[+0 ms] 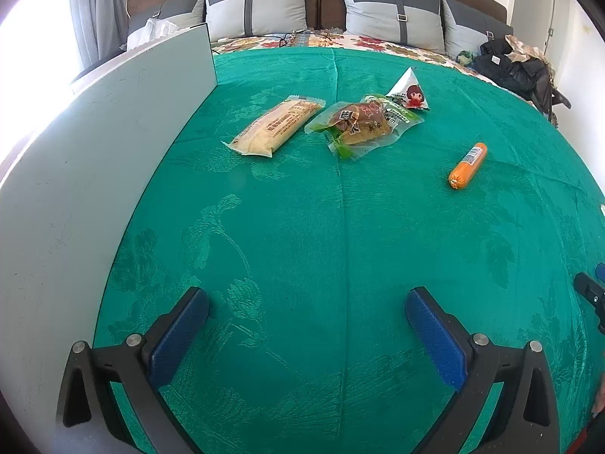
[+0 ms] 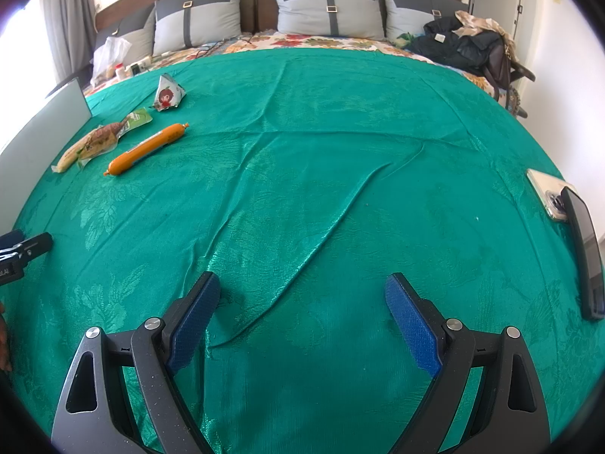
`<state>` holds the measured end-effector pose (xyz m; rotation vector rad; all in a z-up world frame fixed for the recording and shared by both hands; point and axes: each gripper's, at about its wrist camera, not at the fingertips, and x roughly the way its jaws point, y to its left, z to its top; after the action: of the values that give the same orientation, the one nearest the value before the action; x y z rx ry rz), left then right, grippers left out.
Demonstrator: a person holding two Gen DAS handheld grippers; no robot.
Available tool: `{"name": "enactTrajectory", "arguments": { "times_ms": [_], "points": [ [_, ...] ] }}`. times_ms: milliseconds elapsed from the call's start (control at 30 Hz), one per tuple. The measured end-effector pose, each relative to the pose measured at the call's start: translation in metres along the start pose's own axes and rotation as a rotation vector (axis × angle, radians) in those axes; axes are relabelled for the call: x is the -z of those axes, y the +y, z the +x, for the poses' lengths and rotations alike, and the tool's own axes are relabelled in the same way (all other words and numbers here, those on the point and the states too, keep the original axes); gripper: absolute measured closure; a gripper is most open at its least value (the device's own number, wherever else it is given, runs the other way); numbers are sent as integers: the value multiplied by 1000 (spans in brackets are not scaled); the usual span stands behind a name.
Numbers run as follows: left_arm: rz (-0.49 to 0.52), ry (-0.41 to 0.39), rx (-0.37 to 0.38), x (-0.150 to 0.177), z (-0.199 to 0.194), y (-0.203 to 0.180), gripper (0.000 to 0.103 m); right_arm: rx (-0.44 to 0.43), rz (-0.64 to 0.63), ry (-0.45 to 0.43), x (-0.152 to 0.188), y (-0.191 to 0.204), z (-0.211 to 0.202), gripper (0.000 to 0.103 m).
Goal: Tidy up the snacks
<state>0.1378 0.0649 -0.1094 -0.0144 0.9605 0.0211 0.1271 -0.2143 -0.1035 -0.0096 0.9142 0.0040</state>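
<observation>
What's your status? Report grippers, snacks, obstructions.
Left gripper open, empty. Right gripper open, empty. Sausage, bread pack, green pouch, triangle packet untouched on green cloth. Nothing blocking.

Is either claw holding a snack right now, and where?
No. The left claw and right claw are both open and empty above the green cloth.

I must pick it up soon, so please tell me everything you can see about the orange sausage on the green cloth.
The orange sausage is a slim stick in a smooth, glossy plastic-looking casing, pinched shut at both ends, with a small printed label near one end. It looks sealed and whole. It lies flat on the green cloth, alone, touching only the fabric, set apart on the right of the other snack packets. Neither gripper is near it.
</observation>
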Motion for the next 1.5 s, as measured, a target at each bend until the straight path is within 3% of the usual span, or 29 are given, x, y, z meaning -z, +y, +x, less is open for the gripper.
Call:
{"name": "enactTrajectory", "arguments": {
  "times_ms": [233, 333, 500, 600, 700, 733, 800, 867, 900, 1167, 1367, 1500],
  "points": [
    [-7, -5, -6, 1, 0, -2, 0, -5, 1, 22, -4, 2, 2, 11],
    [-8, -6, -5, 1, 0, -2, 0, -145, 95, 21, -21, 13, -3, 13],
    [-8, -6, -5, 1, 0, -2, 0, -305, 122, 90, -74, 80, 29, 14],
    [-8, -6, -4, 1, 0, -2, 0, -275, 146, 142, -102, 115, 61, 15],
    [-9, -7, -3, 1, 0, -2, 0, -166, 106, 204, -113, 142, 86, 16],
    [-8, -6, -3, 1, 0, -2, 0, -107, 57, 192, -115, 150, 87, 20],
    [-8, -6, -2, 1, 0, -2, 0, -14, -22, 169, -114, 158, 85, 61],
    [-8, -6, -2, 0, 0, -3, 0, -33, -27, 156, -110, 152, 81, 82],
    [-8, -6, -2, 0, 0, -3, 0, -43, -33, 154, -107, 147, 79, 86],
    [-8, -6, -3, 0, 0, -3, 0, -138, -143, 161, -80, 90, 53, 87],
    [-8, -6, -3, 0, 0, -3, 0, -197, -229, 213, -50, 50, 27, 87],
    [-8, -6, -3, 0, 0, -2, 0, -183, -287, 148, -30, 48, 18, 86]
  ]
}}
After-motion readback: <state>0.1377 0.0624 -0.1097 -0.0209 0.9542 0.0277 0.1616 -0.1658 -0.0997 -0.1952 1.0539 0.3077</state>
